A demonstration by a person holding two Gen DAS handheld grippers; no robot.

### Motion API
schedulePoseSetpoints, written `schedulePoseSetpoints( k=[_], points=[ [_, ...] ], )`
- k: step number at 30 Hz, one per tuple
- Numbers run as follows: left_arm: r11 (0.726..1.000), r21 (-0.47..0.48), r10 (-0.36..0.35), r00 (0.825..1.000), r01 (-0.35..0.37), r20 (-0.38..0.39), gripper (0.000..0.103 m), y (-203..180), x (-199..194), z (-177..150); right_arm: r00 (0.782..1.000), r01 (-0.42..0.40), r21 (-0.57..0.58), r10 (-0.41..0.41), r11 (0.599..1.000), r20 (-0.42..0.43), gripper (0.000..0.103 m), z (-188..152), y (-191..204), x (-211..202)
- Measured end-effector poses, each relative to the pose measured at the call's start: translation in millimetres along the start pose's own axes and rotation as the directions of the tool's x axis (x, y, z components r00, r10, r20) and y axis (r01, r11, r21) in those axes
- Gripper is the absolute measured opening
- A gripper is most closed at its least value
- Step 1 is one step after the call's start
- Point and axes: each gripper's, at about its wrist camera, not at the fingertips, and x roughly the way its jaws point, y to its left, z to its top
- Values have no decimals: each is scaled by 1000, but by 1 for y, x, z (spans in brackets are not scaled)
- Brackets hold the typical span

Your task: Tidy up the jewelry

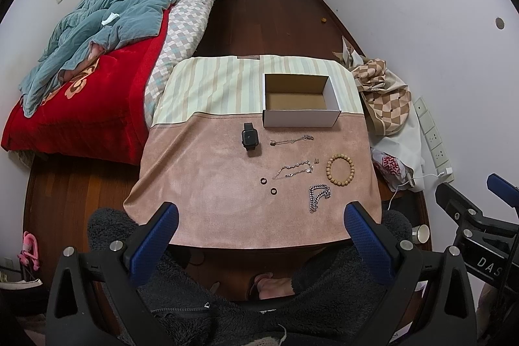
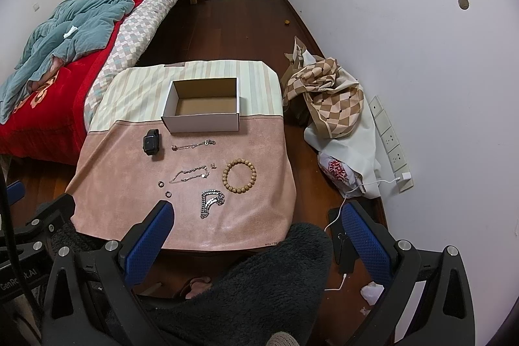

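An empty white cardboard box (image 1: 300, 118) (image 2: 202, 123) stands at the back of a cloth-covered table (image 1: 207, 184) (image 2: 123, 171). In front of it lie a black smartwatch (image 1: 250, 138) (image 2: 151, 141), a thin chain (image 1: 291, 140) (image 2: 193, 145), a second thin chain (image 1: 293, 169) (image 2: 189, 174), a wooden bead bracelet (image 1: 340, 170) (image 2: 239, 173), a thick silver chain (image 1: 318, 196) (image 2: 211, 202) and two small dark rings (image 1: 263, 181) (image 1: 274, 191) (image 2: 160, 184) (image 2: 168, 193). My left gripper (image 1: 262, 235) hangs open above the table's near edge. My right gripper (image 2: 259, 237) is open too, near the front right corner.
A bed (image 1: 97, 60) with a red blanket and blue quilt stands left of the table. Checked cloth and bags (image 2: 337, 112) are piled against the right wall, with sockets and a charger cable (image 2: 373, 184). A person's fleece sleeves and slippered foot (image 1: 275, 284) are below.
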Motion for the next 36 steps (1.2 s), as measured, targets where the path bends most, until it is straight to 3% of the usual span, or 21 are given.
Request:
schedulePoseSetpoints(
  k=[24,31,36],
  points=[
    [1000,-25,20,1000,-20,20,103,6,6,8,1000,0,11,0,1000,9,103,5,-2,3],
    [993,-52,106,993,-103,58,103,19,55,29,1000,19,74,-19,997,-3,103,25,-11,56],
    [991,6,134,991,-134,17,103,13,111,30,996,59,124,-50,990,-74,103,31,-21,115]
  ],
)
